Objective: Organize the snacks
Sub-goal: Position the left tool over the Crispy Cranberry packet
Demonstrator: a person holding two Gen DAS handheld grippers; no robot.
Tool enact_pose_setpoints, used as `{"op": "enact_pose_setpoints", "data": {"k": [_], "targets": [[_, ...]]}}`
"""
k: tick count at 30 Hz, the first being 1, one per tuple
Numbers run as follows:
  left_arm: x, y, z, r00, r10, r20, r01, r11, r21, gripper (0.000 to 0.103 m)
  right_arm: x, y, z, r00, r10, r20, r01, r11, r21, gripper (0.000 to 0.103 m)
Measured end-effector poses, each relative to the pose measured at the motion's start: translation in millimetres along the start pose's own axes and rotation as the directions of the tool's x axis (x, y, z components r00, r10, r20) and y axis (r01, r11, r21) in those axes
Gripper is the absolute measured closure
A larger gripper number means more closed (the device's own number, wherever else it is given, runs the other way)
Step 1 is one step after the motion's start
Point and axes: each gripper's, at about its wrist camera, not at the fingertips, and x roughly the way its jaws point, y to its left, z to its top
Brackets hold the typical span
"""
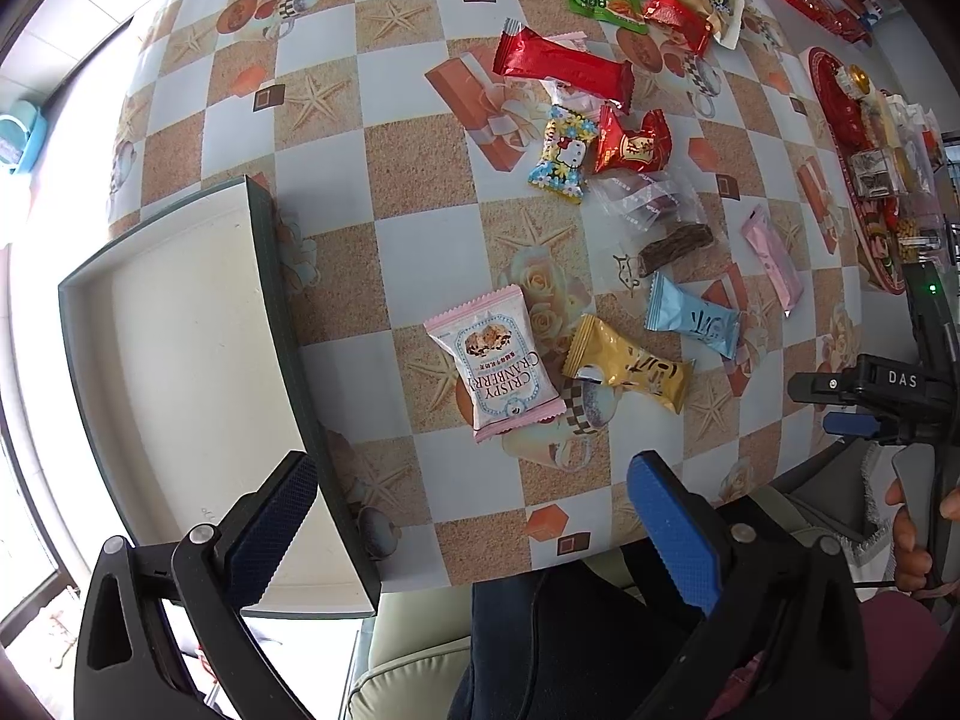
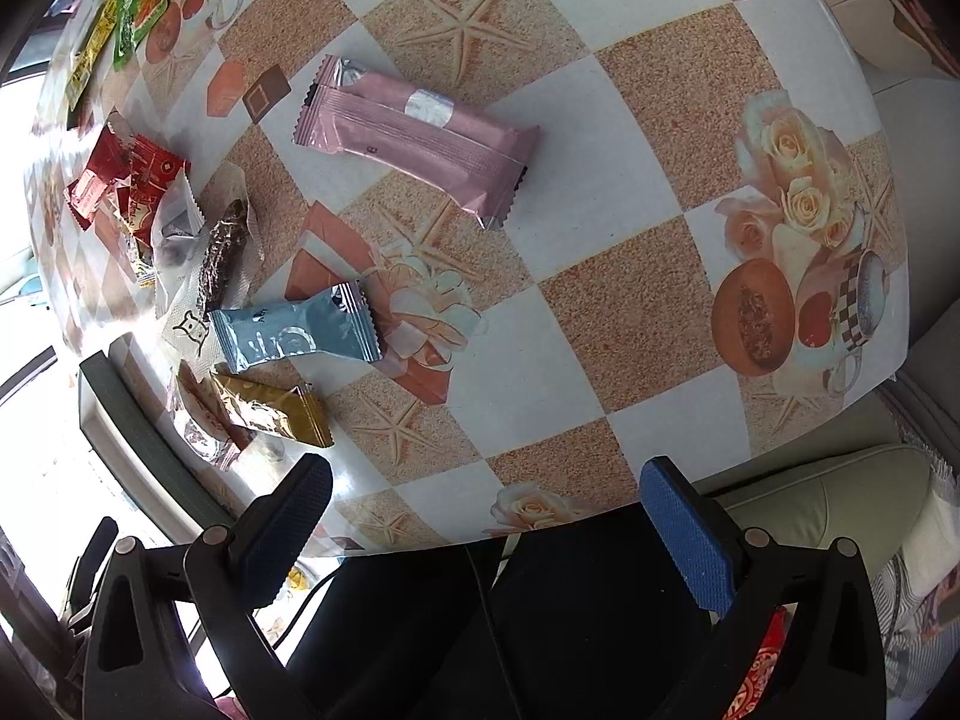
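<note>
Both grippers, left [image 1: 474, 534] and right [image 2: 486, 531], hang spread and empty. Cranberry crisp packet [image 1: 495, 363] lies just beside the white tray [image 1: 180, 396]: light, crinkly, slippery; pinch across its middle.

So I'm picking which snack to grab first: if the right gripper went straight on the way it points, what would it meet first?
Probably bare tablecloth first: the open right gripper aims between the snacks. Further along that line lies the long pink packet; the blue packet sits off to its left. Depth is hard to judge here.
</note>
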Motion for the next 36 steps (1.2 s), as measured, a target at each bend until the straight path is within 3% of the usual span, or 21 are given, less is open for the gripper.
{"op": "enact_pose_setpoints", "data": {"k": [36], "targets": [[8.5,1.5,-4.8,1.0,-0.014,-0.022,0.014,1.0,-0.014,0.0,9.5,-6.3,-9.9,1.0,-0.008,-0.011,0.009,1.0,0.02,0.0]]}}
